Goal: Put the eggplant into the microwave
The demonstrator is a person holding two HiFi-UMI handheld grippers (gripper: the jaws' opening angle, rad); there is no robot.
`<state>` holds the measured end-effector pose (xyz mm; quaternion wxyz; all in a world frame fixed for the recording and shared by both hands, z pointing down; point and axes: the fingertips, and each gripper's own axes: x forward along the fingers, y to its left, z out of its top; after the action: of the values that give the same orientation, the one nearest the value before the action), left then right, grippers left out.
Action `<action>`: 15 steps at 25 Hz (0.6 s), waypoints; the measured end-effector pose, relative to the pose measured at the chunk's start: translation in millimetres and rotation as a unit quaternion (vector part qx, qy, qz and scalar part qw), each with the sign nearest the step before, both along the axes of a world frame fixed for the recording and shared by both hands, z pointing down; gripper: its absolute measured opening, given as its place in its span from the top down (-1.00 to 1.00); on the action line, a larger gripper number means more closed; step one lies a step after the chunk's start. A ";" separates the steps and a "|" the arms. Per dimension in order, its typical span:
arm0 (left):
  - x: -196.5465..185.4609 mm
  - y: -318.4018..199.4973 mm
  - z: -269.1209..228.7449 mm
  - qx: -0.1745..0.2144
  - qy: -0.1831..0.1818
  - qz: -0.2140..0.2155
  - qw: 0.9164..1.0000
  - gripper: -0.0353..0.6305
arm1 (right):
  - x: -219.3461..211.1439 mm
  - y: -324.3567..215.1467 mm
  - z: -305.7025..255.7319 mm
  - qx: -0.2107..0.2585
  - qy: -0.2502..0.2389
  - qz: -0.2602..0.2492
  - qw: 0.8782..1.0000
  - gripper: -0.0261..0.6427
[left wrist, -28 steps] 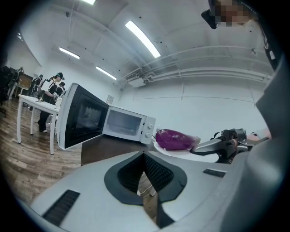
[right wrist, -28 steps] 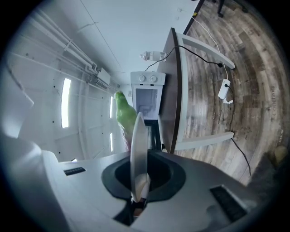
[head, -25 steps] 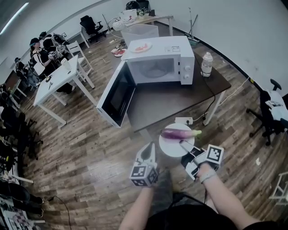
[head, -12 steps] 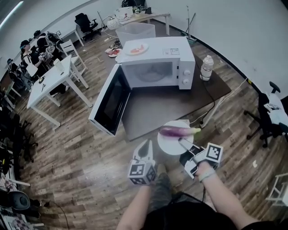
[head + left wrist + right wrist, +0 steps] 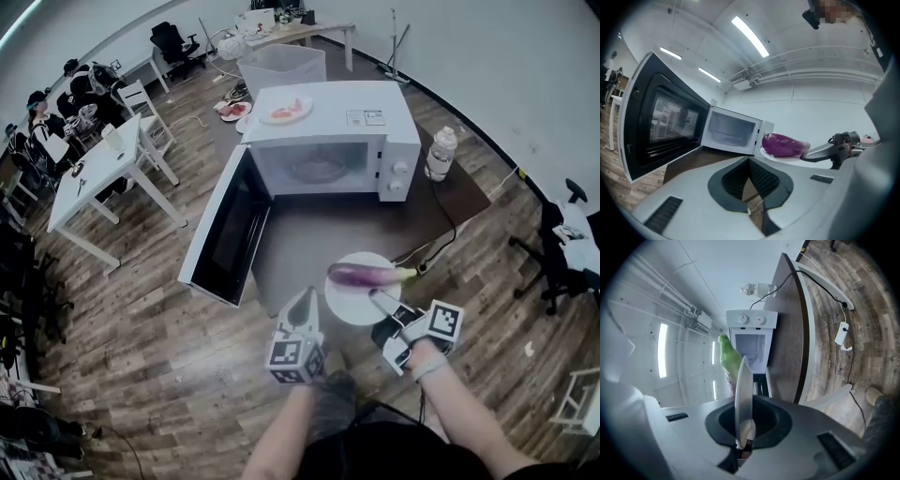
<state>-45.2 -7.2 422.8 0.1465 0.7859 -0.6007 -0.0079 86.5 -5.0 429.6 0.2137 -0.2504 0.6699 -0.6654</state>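
Right gripper view — plate [image 5: 743,394] edge-on hides most of the eggplant [image 5: 727,357].

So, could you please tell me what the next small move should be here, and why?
Probably carry the plate forward, kept level, towards the open microwave. The right gripper is shut on the plate's rim, the eggplant lies loose on it, the door stands wide open, and the plate is short of the cavity.

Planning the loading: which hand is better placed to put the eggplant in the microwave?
Right: the right gripper grips the plate carrying the eggplant, before the open microwave; left gripper empty.
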 end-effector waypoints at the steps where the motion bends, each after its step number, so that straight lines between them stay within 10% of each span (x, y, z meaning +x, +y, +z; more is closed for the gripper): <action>1: -0.7 -5.5 0.3 0.001 0.000 0.002 1.000 0.89 | -2.1 -5.6 0.6 -0.001 -0.001 0.000 1.000 0.89; 15: -29.4 -74.6 14.0 -0.007 0.006 0.018 1.000 0.89 | -30.9 -81.2 14.2 -0.013 -0.006 0.014 1.000 0.90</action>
<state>-74.7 -81.8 436.9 0.1554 0.7955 -0.5856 -0.0062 55.7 -86.2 443.9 0.2241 -0.2588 0.6559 -0.6728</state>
